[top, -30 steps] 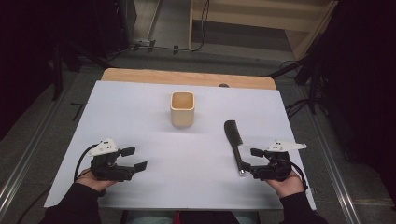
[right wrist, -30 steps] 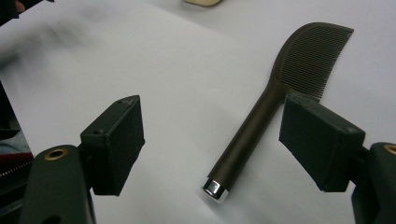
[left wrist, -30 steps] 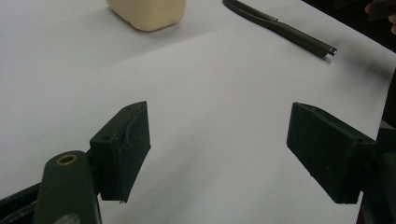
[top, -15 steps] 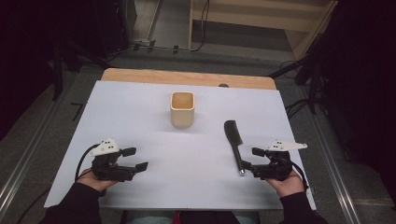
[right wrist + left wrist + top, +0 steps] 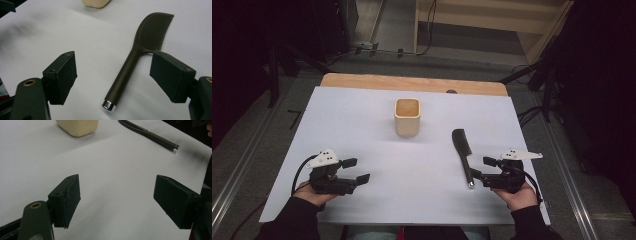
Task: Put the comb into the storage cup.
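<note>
The left gripper rests low on the near left part of the sheet, jaws apart and holding nothing; in the left gripper view the pads frame bare white surface, with the cup and the comb far ahead and to the right. The cup stands upright at mid-table, well apart from both grippers. The comb lies flat to the right of the cup, its long axis running near to far, toothed head toward the far edge and metal-capped handle end toward the person. The right gripper sits just beside that handle end, jaws apart and holding nothing. In the right gripper view the comb handle lies between the two pads, closer to the right one, tilted slightly so the head leans right. The right hand is therefore the nearer one, and the likely next move is a short forward advance to straddle the handle, then closing across it. Open sheet surrounds the comb on all sides; the right edge of the sheet is near the right hand, so clearance there is the tightest.
</note>
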`<state>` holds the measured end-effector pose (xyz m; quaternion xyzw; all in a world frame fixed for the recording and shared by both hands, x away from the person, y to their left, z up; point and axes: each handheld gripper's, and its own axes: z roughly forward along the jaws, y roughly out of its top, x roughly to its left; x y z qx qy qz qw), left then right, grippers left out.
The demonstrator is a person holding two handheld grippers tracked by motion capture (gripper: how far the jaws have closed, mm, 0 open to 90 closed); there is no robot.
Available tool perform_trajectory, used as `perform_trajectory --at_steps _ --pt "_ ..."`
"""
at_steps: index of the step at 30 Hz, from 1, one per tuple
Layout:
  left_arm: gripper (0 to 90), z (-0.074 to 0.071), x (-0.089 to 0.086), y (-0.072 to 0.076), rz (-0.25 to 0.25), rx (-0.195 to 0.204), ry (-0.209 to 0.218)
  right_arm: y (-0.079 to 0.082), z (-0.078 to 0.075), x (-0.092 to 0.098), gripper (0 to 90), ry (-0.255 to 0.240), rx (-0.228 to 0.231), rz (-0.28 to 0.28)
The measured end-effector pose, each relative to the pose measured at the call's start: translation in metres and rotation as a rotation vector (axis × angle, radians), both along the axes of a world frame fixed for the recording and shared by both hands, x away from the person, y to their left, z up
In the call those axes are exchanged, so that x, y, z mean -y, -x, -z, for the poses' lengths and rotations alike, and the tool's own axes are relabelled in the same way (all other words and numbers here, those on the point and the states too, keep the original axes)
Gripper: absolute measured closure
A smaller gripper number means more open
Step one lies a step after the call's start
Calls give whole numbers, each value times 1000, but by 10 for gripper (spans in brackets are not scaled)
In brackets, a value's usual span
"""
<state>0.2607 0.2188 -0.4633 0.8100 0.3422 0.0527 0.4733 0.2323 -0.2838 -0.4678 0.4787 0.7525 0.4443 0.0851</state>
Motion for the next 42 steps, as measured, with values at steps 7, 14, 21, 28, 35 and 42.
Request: perform_trajectory --at_steps 7,14,21,28,35,42 --pt "221 0 0 0 -1 0 -3 -2 0 -4 197 12 -15 7" --pt "221 0 0 0 -2 0 -1 -3 -2 -4 197 21 7 26" --pt "221 0 0 0 -1 0 -1 -4 -3 -3 197 15 11 38" --pt "221 0 0 0 -1 0 1 -9 -7 0 199 -13 4 98" --pt "221 0 0 -1 -2 -4 -4 -14 -12 -2 199 29 24 183" --pt "221 0 1 -1 -4 -4 -6 -22 -10 -11 199 52 22 191"
